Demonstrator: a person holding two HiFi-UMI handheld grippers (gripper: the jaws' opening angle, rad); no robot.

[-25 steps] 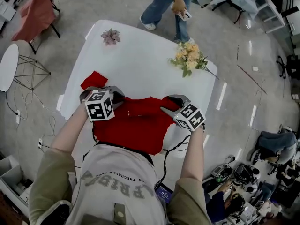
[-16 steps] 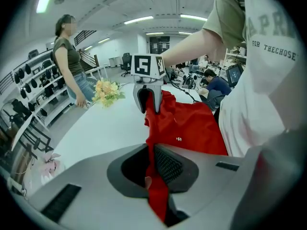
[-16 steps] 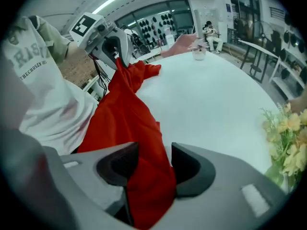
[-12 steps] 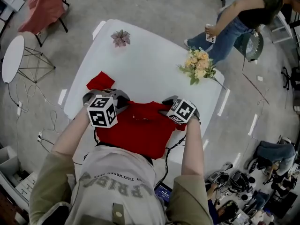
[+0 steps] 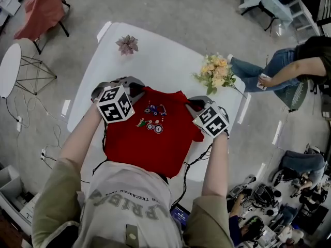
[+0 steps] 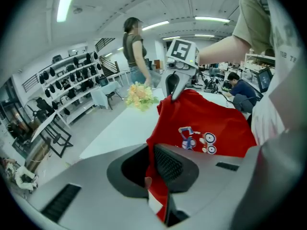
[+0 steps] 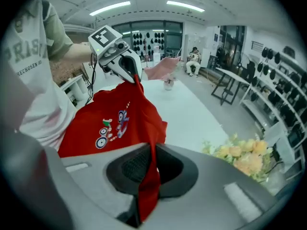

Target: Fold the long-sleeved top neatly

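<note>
The red long-sleeved top (image 5: 150,141) is held up by its two shoulders over the white table (image 5: 155,56), its front with a small cartoon print (image 5: 151,123) facing me. My left gripper (image 5: 135,90) is shut on the left shoulder; red cloth is pinched between its pads (image 6: 156,186). My right gripper (image 5: 194,104) has just been closing and is shut on the other shoulder, with a strip of cloth hanging through its jaws (image 7: 148,186). Each gripper shows in the other's view, the right gripper (image 6: 175,87) and the left gripper (image 7: 130,73). The sleeves are hidden.
A yellow flower bouquet (image 5: 214,68) lies near the table's far right edge and a pink flower (image 5: 126,44) at its far left. A person (image 5: 289,71) stands beyond the table on the right. A round side table (image 5: 10,71) and red chair (image 5: 36,9) stand left.
Both grippers moved away from me and apart, and the bunched top is now stretched out with its print showing. The right gripper's jaws closed on the shoulder. The sleeve seen at left is gone.
</note>
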